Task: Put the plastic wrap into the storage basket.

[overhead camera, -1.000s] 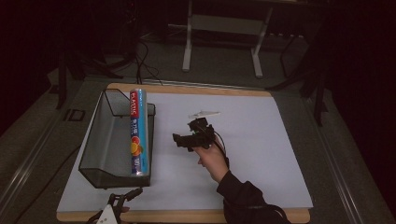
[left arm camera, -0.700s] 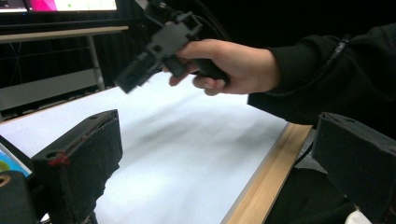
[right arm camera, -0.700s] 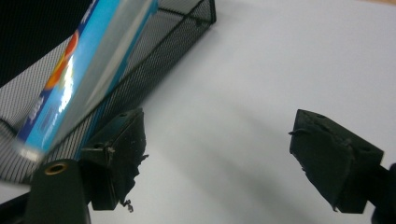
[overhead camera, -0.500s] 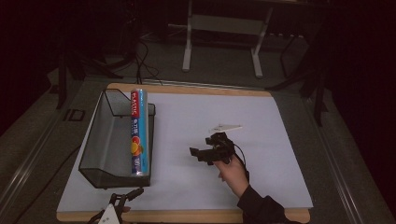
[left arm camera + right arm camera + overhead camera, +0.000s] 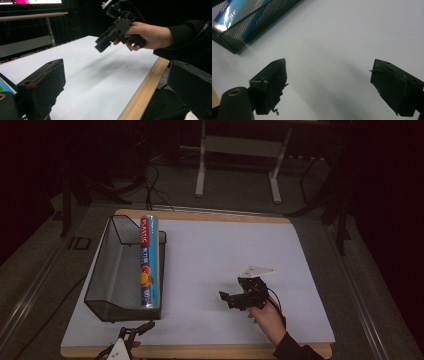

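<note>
At far left, a black mesh basket (image 5: 107, 275) on the white surface (image 5: 210, 250), a blue roll of plastic wrap (image 5: 149, 260) lying lengthwise along its right wall, label up, one end poking past the far rim. Low at the near edge, just past the basket's front corner, the left claw (image 5: 131, 335), its grey plate below it; released, jaws standing wide apart in the left gripper view with only bare white sheet between them. Further right, the right claw (image 5: 229, 298) held above the sheet, clear of it, pointing left toward the basket and tilted slightly down, gripped pistol-fashion by a hand (image 5: 265, 315) in a dark sleeve entering from the bottom edge; likewise released, jaws spread with nothing between. Wooden border around the white sheet; beyond, a dim room with a grey floor, dark cables and a pale metal stand (image 5: 237, 165).
</note>
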{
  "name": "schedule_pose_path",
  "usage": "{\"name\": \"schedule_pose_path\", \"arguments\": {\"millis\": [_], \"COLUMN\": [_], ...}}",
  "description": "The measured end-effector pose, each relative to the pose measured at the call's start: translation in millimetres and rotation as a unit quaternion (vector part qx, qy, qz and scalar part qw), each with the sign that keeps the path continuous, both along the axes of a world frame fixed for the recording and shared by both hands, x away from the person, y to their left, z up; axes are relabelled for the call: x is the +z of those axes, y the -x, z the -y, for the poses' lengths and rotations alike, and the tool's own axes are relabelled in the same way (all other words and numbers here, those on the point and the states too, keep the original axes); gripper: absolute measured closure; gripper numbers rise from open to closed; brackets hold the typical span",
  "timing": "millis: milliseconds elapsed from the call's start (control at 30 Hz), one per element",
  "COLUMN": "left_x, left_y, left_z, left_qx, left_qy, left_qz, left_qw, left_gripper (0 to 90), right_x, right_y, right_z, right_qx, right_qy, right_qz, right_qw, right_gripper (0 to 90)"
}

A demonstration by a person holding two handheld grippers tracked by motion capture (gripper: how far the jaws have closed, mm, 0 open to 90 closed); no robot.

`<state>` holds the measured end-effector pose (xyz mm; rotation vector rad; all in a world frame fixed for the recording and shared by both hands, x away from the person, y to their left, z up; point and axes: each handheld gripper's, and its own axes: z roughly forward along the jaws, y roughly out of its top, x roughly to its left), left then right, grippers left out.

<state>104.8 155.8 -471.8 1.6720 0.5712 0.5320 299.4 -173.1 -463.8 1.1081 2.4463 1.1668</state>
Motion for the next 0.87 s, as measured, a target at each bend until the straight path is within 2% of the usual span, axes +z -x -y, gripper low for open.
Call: {"name": "schedule_pose_path", "arguments": {"millis": [200, 300, 400, 467, 667, 867], "left_x": [-0.2, -0.3, -0.4, -0.5, 0.8, 1.3], "left_y": [0.2, 0.6, 0.1, 0.0, 1.5, 1.1], "left_z": [1.0, 1.2, 1.1, 1.4, 1.1, 0.5], "left_qx": [0.000, 0.000, 0.000, -0.001, -0.003, -0.002], "left_qy": [-0.003, -0.003, -0.003, -0.004, -0.004, -0.003], "left_qz": [0.001, 0.001, 0.001, 0.001, 0.008, 0.008], "left_qw": [1.0000, 1.0000, 1.0000, 1.0000, 1.0000, 1.0000], "left_gripper": [2.6, 2.6, 2.6, 2.6, 2.6, 2.6], "right_x": [2.1, 1.1, -2.2, -5.4, -8.0, -10.7], "right_y": [14.2, 20.6, 24.6, 26.9, 31.2, 30.5], "right_z": [15.0, 19.2, 23.7, 26.8, 31.7, 30.3], "right_qx": [-0.003, -0.001, 0.000, 0.000, 0.003, 0.004], "right_qy": [-0.006, 0.004, 0.003, 0.004, -0.011, -0.007], "right_qz": [0.007, 0.009, 0.004, 0.003, 0.021, 0.025], "right_qw": [1.0000, 1.0000, 1.0000, 1.0000, 0.9997, 0.9997], "right_gripper": [13.4, 13.2, 13.2, 13.2, 13.3, 13.2]}}
